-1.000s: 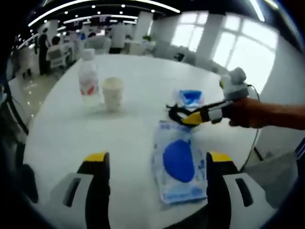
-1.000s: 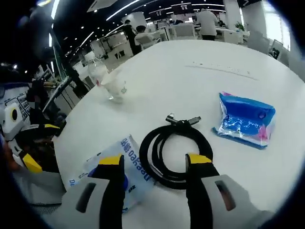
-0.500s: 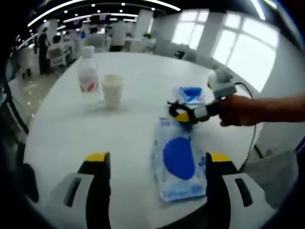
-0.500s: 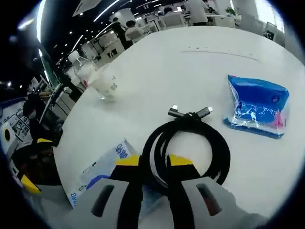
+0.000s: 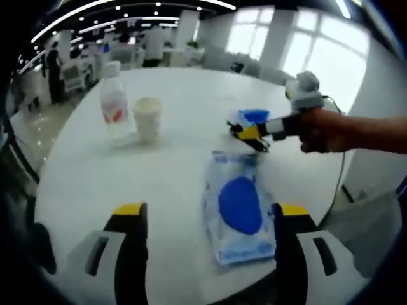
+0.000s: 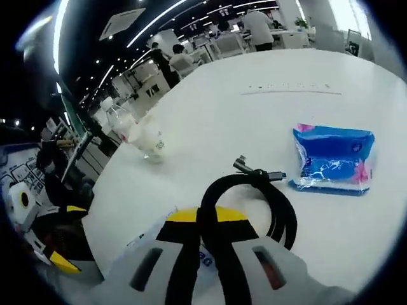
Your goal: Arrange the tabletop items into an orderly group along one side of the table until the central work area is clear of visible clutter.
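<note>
My right gripper (image 6: 206,219) is shut on a coiled black cable (image 6: 280,210), whose loop hangs from the jaws just above the white table (image 6: 254,82). In the left gripper view, the right gripper (image 5: 253,132) holds the cable (image 5: 261,143) in front of a small blue tissue pack (image 5: 255,116). My left gripper (image 5: 210,213) stands open near the table's edge, over a flat white-and-blue packet (image 5: 238,210). A clear bottle (image 5: 114,101) and a paper cup (image 5: 147,117) stand together further back on the left.
The blue tissue pack (image 6: 334,159) lies right of the cable. Bottle (image 6: 121,121) and cup (image 6: 149,140) stand at the table's left edge. A person's hand (image 5: 331,130) holds the right gripper. Office desks and people fill the background.
The right gripper closed on the black cable coil and lifted it off the table, moving it toward the blue tissue pack. The left gripper stayed put and open.
</note>
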### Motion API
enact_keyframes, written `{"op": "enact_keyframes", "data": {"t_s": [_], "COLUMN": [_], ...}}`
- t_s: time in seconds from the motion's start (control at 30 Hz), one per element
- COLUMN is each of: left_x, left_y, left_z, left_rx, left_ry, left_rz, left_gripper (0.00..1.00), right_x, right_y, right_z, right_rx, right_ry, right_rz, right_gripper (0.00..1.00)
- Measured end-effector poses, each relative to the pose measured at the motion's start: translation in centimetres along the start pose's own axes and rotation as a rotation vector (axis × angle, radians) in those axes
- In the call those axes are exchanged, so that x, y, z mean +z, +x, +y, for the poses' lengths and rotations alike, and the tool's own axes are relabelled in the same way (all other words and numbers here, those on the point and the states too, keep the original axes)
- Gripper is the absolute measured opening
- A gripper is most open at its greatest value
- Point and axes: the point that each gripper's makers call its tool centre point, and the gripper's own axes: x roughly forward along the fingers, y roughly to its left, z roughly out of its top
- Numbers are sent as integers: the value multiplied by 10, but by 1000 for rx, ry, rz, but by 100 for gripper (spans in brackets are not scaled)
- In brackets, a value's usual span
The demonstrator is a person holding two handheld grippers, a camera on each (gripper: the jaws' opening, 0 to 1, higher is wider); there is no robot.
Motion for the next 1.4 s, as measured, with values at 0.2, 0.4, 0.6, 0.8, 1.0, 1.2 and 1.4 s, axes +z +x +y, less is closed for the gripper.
{"op": "enact_keyframes", "data": {"t_s": [0.2,0.4,0.6,0.8,1.0,1.2,1.4], "left_x": [-2,1,-1,-2,-3,-4,-6], "left_y": [0,-2,-1,-2,-3,-3,-3], "left_z": [-5,-12,-16,-17,-16,-17,-17], "left_rx": [-5,-23,-28,-36,-35,-38,-41], "left_ry": [9,4,16,25,23,26,29], "left_rz": [10,0,15,17,21,25,32], "left_gripper": [79,79,79,79,79,79,78], "right_x": [13,16,17,16,11,-7,-24], "right_y": [-14,-30,-44,-60,-75,-76,-62], "right_z": [0,-6,-19,-26,-39,-50,-52], "right_rx": [13,13,-13,-20,-53,-93,-98], "right_ry": [-36,-50,-27,-46,-67,-158,-200], "right_rz": [-56,-82,-104,-119,-122,-51,18], "right_gripper": [5,4,4,4,4,4,4]}}
